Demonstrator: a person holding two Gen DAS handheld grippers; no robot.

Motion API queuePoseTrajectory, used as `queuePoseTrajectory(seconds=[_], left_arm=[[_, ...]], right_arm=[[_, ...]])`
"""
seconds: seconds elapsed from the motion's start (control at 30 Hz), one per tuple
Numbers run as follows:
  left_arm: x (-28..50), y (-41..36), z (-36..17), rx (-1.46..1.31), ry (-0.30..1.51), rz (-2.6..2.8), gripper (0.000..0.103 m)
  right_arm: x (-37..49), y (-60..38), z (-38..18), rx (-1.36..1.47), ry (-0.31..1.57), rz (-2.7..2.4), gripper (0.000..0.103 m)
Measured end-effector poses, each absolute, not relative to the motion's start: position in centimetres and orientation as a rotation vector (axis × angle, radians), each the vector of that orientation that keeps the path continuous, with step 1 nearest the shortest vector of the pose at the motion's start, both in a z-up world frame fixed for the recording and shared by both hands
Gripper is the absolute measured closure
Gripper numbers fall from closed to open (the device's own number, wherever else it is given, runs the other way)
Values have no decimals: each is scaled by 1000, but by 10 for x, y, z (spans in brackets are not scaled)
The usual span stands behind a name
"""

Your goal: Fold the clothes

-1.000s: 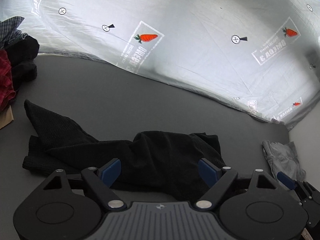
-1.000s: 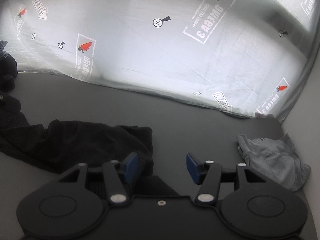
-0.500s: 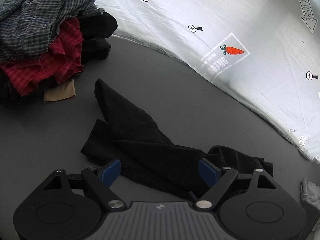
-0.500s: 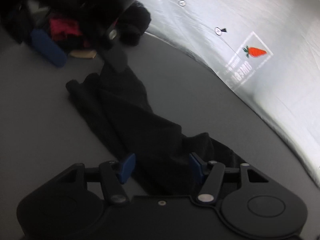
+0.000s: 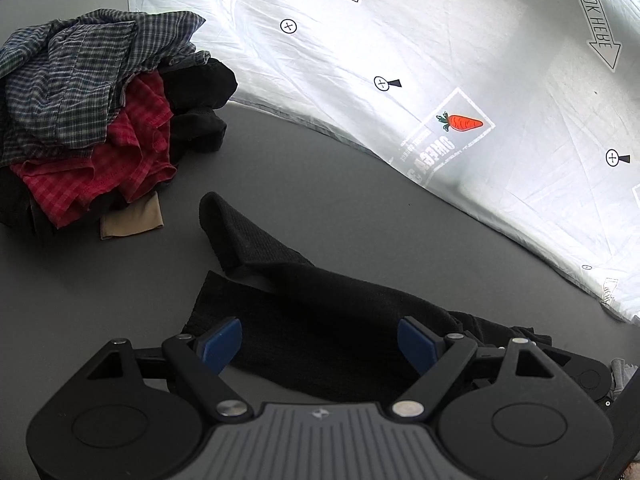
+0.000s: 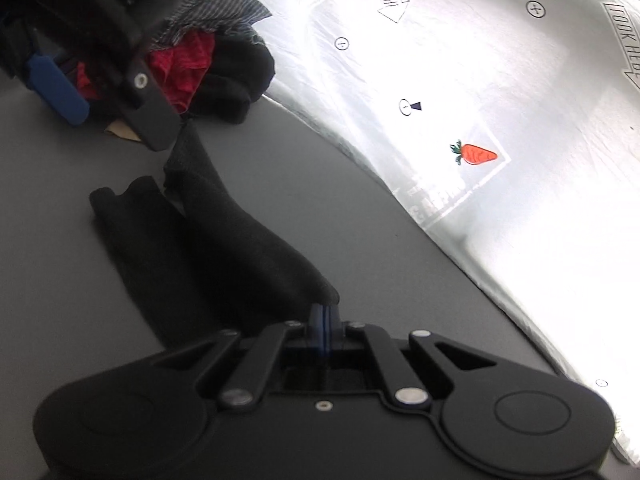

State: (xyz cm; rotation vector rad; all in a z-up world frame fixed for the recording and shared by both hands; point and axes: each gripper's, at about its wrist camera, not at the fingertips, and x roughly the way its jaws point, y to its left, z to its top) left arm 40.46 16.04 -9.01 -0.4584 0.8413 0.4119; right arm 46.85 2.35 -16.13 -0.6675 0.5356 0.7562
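Note:
A crumpled black knit garment [image 5: 304, 304] lies on the grey table [image 5: 304, 168]. My left gripper [image 5: 320, 346] is open, its blue pads just above the garment's near part. In the right wrist view the garment [image 6: 208, 240] stretches away to the left. My right gripper [image 6: 325, 322] is shut on the garment's near edge. The left gripper's blue finger [image 6: 58, 90] shows at the upper left of the right wrist view, above the garment's far end.
A pile of clothes [image 5: 92, 120] sits at the far left: checked grey, red checked and black pieces, with a tan piece [image 5: 132, 220] at its foot. A white printed sheet [image 5: 460, 80] covers the back. A grey cloth [image 5: 622, 372] peeks in at the right edge.
My right gripper has closed on the black garment's near edge. Both views have swung left, bringing the clothes pile into sight. The left gripper stays open.

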Motion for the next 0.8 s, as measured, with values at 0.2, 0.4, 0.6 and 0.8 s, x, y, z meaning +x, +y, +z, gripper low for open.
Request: queuePoseTrajectory(seconds=[0.2,0.4,0.6,0.8], left_arm=[[394,151,-80,-437,803,424,17],[395,147,-76,-440,804,394,17],[412,132,-86,-440,855,329,17],[428,97,-88,-365,878,243,17]], right_arm=[[463,-14,-130,-577,424,640,102],[495,-156,-48,-517,281,128,103],[530,-339,17,-587,221,-585,102],[505,-351,-21,-331,414,-321,49]])
